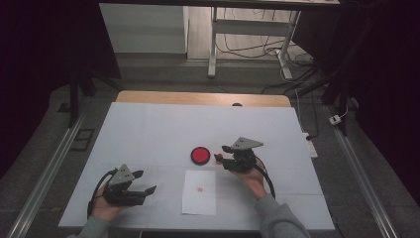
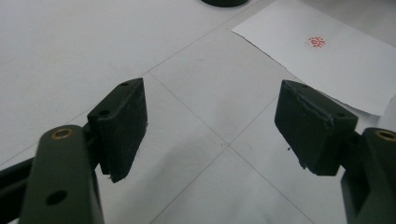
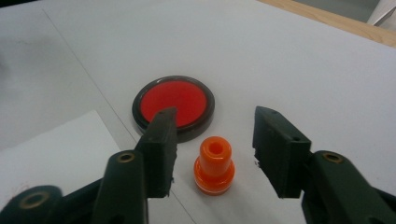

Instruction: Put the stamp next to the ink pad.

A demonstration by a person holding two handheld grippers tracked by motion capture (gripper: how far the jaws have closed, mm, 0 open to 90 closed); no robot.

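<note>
White table [image 1: 148, 129] bearing paper [image 1: 199, 192], ink pad [image 1: 200, 155], stamp [image 3: 214, 165]

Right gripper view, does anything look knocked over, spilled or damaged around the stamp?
Nothing stands out. The stamp stands upright on the table between the open right gripper, apart from both jaws. The ink pad lies flat just beyond, no ink spilled.

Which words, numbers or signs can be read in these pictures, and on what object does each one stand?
Red round stamp mark on the white paper: it has characters inside, but they are too small and blurred to read.
Nothing legible on the red ink pad, the orange stamp or the grippers.
</note>
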